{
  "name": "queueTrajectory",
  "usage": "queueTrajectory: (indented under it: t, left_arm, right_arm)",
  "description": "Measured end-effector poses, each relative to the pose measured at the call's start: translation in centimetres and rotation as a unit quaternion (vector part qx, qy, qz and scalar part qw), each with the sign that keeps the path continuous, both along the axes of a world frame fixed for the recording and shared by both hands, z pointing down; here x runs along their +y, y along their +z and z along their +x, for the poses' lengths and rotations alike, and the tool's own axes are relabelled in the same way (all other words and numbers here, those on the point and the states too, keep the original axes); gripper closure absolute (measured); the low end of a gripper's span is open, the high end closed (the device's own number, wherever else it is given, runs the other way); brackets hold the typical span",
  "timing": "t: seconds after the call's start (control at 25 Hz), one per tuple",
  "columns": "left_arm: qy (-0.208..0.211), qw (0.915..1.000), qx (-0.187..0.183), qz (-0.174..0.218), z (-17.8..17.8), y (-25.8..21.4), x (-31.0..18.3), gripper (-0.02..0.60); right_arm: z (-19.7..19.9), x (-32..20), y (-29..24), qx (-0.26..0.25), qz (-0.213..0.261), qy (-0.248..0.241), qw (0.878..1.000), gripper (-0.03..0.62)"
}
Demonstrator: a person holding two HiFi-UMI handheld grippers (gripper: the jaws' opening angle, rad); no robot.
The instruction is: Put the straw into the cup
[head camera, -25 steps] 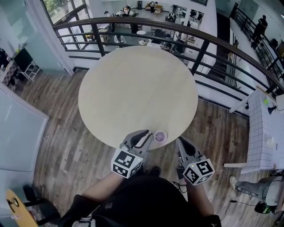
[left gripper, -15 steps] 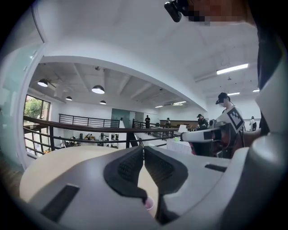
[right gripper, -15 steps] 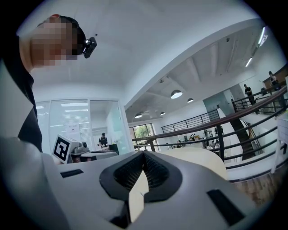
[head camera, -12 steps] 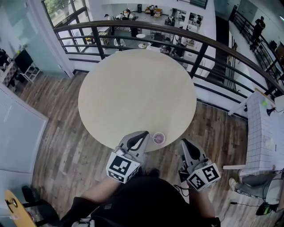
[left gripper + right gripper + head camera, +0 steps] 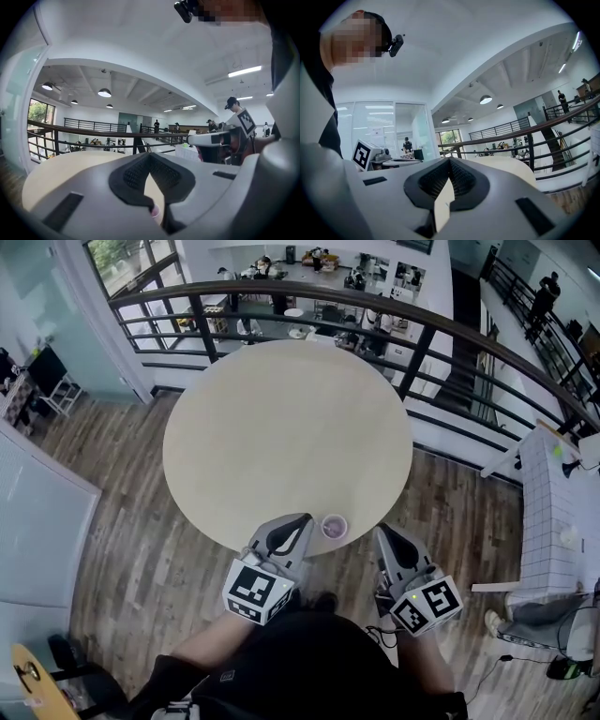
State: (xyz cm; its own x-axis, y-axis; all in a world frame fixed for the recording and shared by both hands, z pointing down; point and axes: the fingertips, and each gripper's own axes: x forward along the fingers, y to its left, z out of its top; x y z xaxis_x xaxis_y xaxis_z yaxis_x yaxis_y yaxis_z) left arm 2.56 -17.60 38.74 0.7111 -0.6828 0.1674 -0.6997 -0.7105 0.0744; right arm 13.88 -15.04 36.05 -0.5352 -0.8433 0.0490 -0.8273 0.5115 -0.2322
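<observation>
Your left gripper [image 5: 302, 521] sits at the 6 o'clock rim of the round counter [image 5: 281, 418], its fingers [image 5: 131, 176] pressed together on nothing. Your right gripper [image 5: 383, 534] hangs just off the rim at 5 o'clock, its fingers likewise closed at the tips. In its own view a pale sliver [image 5: 443, 206] shows low between them, and you cannot tell whether that is the counter behind or something pinched.

The cup [image 5: 334, 526] stands on the counter's near rim between the two grippers, just beside your left fingertips at their 3 o'clock. It is upright, long axis vertical, mouth up. It is small, round and pinkish-purple. From above you see only its mouth, with the walls hidden. In the left gripper view only a pink scrap of the cup [image 5: 154, 212] peeks out below the fingers.

Past the counter's 12 o'clock edge runs a dark railing [image 5: 431, 329].
</observation>
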Motion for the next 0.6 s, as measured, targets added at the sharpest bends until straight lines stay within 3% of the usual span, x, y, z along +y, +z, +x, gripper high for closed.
queueTrajectory:
  t: [0.6]
  left_arm:
    - [0.003, 1.0, 0.0, 0.002, 0.11, 0.09, 0.22, 0.574]
  right_arm:
    - [0.23, 0.32, 0.61, 0.004, -0.008, 0.002, 1.0, 0.576]
